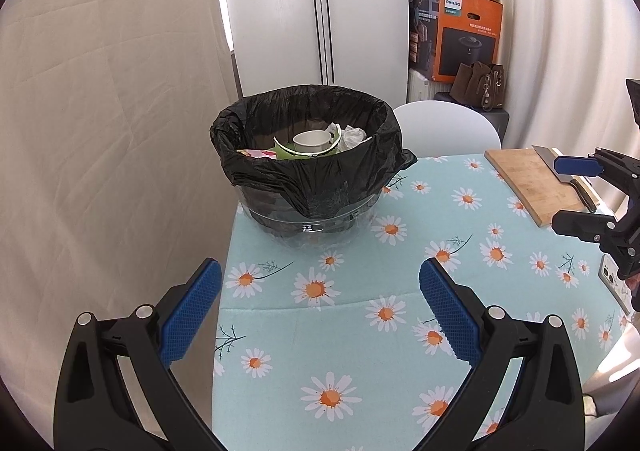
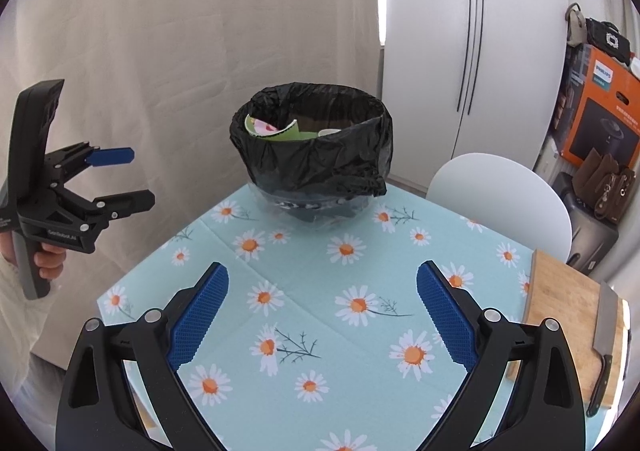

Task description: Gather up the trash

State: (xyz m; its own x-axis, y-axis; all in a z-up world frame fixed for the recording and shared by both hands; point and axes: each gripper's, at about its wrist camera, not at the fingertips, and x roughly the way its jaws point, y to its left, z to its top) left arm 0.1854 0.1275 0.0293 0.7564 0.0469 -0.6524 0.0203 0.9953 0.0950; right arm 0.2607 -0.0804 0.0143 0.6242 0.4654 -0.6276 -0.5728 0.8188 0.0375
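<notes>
Trash sits in the lined bin [image 1: 308,155]; we hold both hand-held grippers, left [image 1: 320,315] and right [image 2: 322,315], spread and empty above the counter [image 2: 320,315]. Next likely gathers the black liner [image 2: 320,159].

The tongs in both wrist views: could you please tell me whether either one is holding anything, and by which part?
Nothing is held. The left tongs and right tongs are both open and empty above the tablecloth, short of the lined bin.

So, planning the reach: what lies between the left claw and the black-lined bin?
Only bare daisy tablecloth between the left claw and the black-lined clear plastic bin, in the left wrist view.
</notes>
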